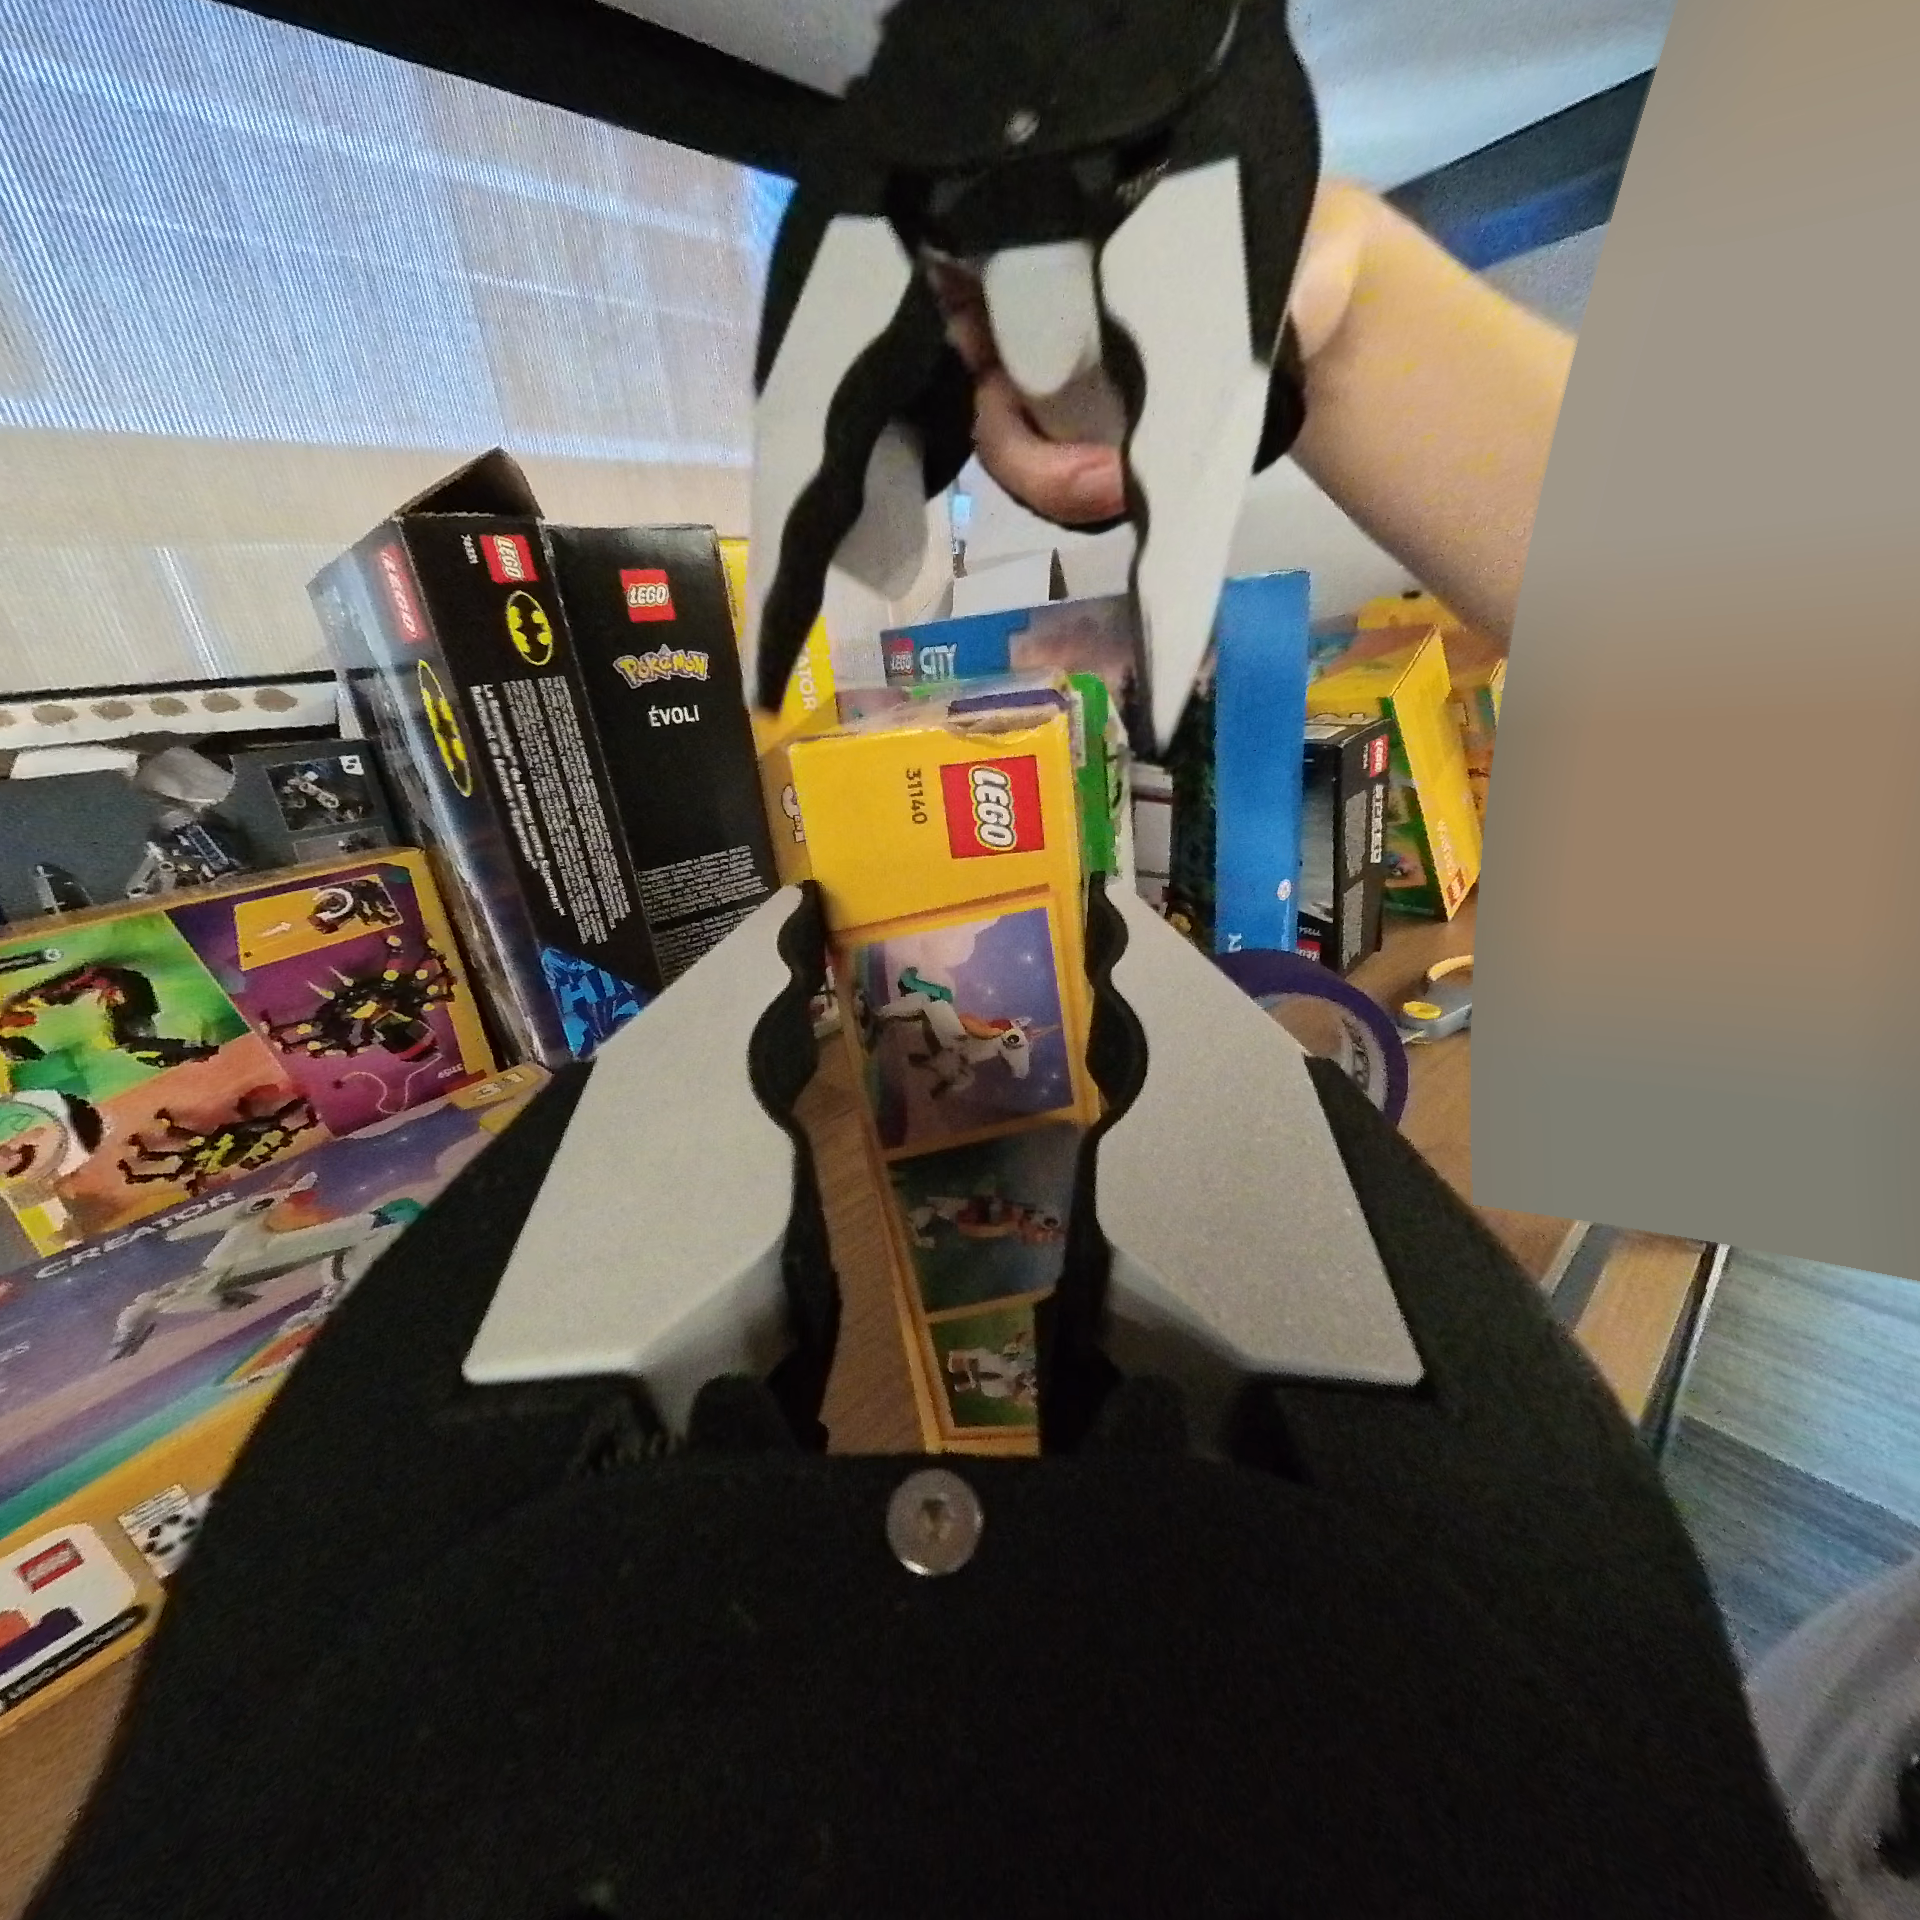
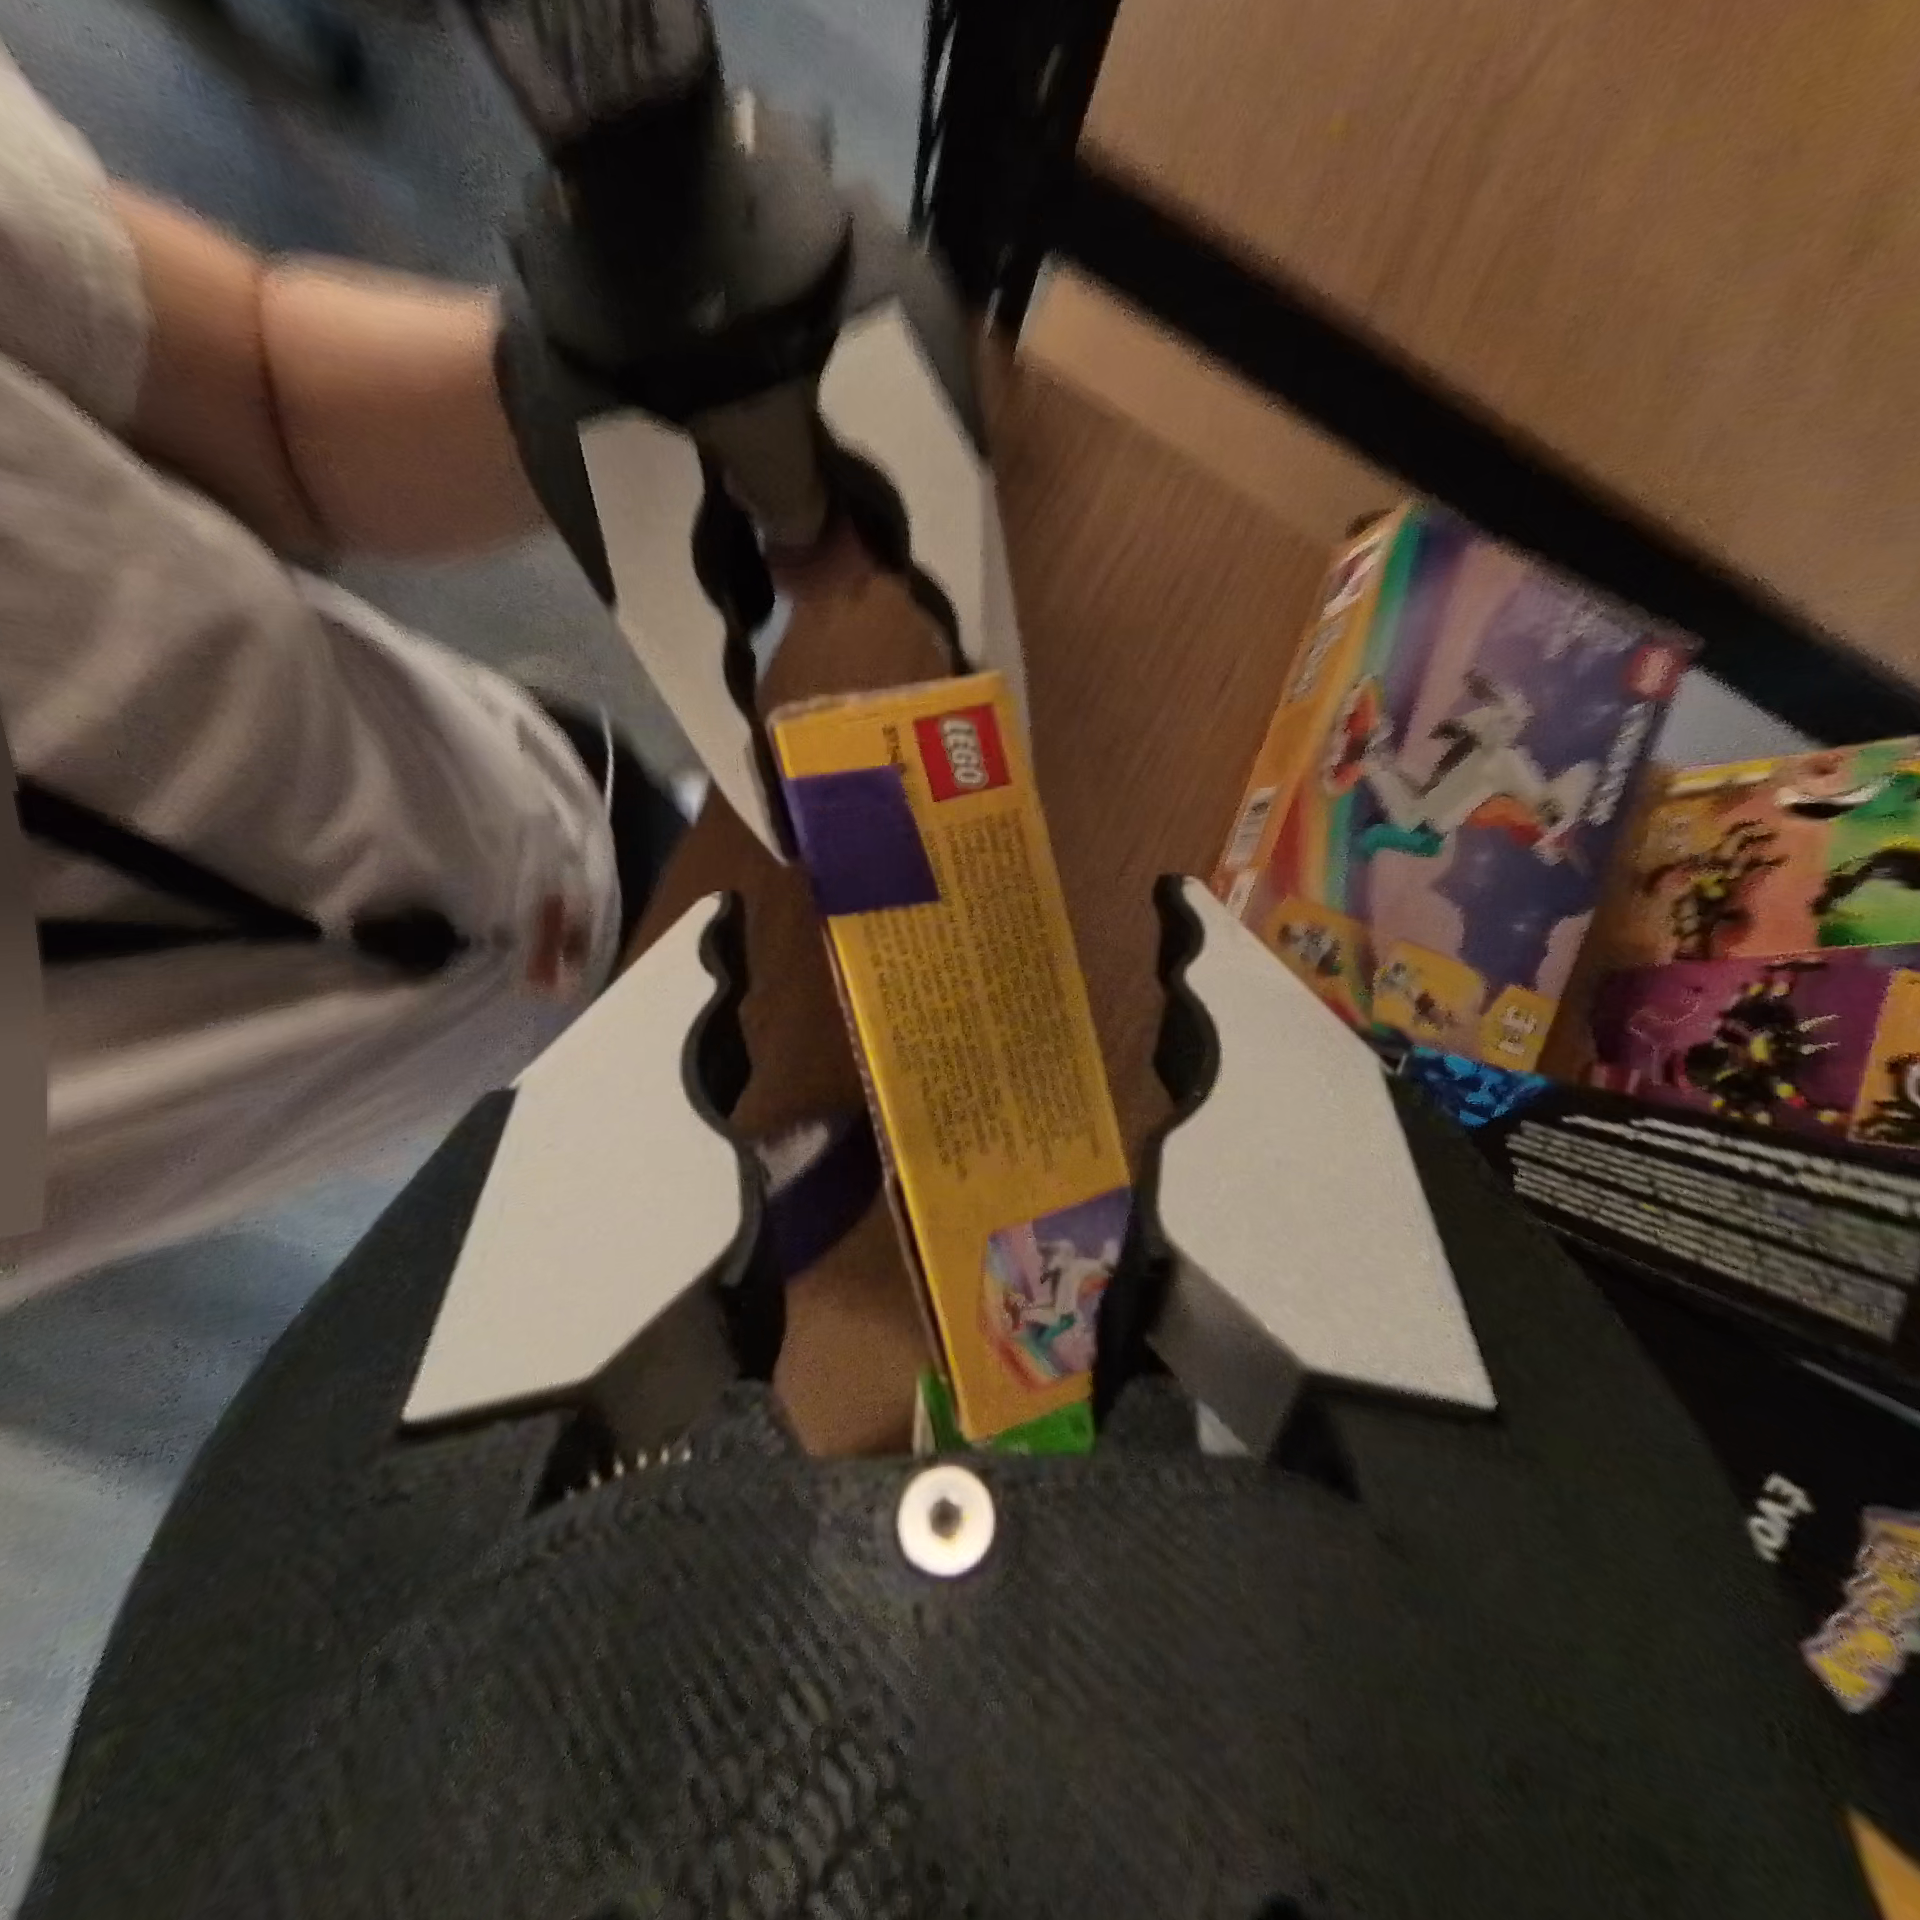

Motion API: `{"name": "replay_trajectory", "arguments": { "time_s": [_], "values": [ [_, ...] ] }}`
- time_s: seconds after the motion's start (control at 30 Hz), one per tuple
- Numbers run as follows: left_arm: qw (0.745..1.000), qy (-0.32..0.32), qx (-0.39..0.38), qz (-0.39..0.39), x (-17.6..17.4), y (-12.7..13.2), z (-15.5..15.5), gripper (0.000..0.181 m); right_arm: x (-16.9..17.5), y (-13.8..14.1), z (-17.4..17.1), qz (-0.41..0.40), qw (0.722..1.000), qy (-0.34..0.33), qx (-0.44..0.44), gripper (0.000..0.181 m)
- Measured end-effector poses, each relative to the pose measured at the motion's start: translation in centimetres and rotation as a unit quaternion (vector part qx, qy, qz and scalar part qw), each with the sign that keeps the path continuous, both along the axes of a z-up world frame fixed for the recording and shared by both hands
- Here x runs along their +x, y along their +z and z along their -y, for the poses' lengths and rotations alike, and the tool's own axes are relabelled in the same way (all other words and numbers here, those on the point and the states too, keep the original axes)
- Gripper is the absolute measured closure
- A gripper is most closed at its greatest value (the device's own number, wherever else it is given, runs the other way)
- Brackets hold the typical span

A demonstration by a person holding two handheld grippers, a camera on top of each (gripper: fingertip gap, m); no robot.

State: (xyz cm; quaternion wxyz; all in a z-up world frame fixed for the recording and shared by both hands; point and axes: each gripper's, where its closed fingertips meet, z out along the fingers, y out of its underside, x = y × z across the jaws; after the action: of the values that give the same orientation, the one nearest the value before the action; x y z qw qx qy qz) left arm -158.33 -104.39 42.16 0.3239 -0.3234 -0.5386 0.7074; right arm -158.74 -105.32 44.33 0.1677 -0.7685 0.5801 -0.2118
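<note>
Beyond and to the left of the left gripper's jaws, a green-and-purple box with spider-like figures is seen lying flat. Two black boxes stand upright behind it, each with a small red logo square near the top and blocks of fine white print.

Between these jaws a yellow box is pinched by its narrow sides and held off the wooden worktop. A red logo square, a short printed number and a panel with a white winged horse are carried on the face turned to the camera.

The box's far end is straddled from above by the right gripper. Its jaws are spread: in the right wrist view a clear gap is left between the box and the left finger, while the right finger is touched by the box lower down. On this face a dense block of small print and a strip of purple tape near the far end are shown.

To the right of the left jaws, a purple tape roll lies on the worktop, and a blue box stands beyond it. To the right of the right jaws, a larger box with a white horse picture is propped up.
</note>
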Motion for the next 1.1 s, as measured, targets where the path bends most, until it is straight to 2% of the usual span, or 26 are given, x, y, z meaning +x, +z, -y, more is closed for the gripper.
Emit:
{"name": "replay_trajectory", "arguments": {
  "time_s": [0.1,0.17,0.27,0.33,0.5,0.63,0.77,0.9,1.0,1.03,1.07,1.1],
  "values": [
    [1.000,-0.003,0.001,-0.005,0.0,0.0,0.0,0.132,-0.2,4.3,-0.3,0.173,0.984,-0.023,0.034,0.111],
    [1.000,-0.004,0.001,-0.003,0.0,0.0,0.0,0.132,-0.6,4.8,-0.8,0.230,0.973,0.005,-0.015,0.112],
    [1.000,-0.007,0.002,-0.004,0.0,0.0,0.0,0.132,-0.8,3.4,-2.4,0.220,0.967,0.076,-0.106,0.139],
    [1.000,-0.009,0.003,-0.005,0.0,0.0,0.0,0.132,-0.5,2.9,-3.6,0.223,0.962,0.101,-0.120,0.142],
    [1.000,-0.011,0.003,-0.004,0.0,0.0,0.0,0.132,0.7,0.7,-4.2,0.208,0.962,0.109,-0.138,0.131],
    [1.000,-0.010,0.005,-0.003,0.0,0.0,0.0,0.132,1.1,-0.8,-3.9,0.168,0.973,0.094,-0.126,0.120],
    [1.000,-0.012,0.004,-0.005,0.0,0.0,-0.1,0.132,0.9,-0.5,-4.3,0.164,0.977,0.090,-0.099,0.129],
    [1.000,-0.015,0.005,-0.008,0.0,0.0,-0.1,0.133,0.9,-0.3,-3.7,0.163,0.974,0.083,-0.136,0.126],
    [1.000,-0.015,0.007,-0.011,0.0,0.0,0.0,0.133,0.9,-0.4,-4.0,0.162,0.978,0.067,-0.109,0.119],
    [1.000,-0.017,0.007,-0.012,0.0,0.0,-0.1,0.133,1.0,0.8,-3.7,0.183,0.977,0.041,-0.101,0.121],
    [1.000,-0.018,0.006,-0.012,0.0,0.0,-0.1,0.132,1.2,2.7,-3.8,0.229,0.972,0.009,-0.058,0.122],
    [1.000,-0.017,0.006,-0.012,0.0,0.0,-0.1,0.133,1.3,4.8,-4.7,0.281,0.959,-0.011,0.033,0.124]
  ]
}}
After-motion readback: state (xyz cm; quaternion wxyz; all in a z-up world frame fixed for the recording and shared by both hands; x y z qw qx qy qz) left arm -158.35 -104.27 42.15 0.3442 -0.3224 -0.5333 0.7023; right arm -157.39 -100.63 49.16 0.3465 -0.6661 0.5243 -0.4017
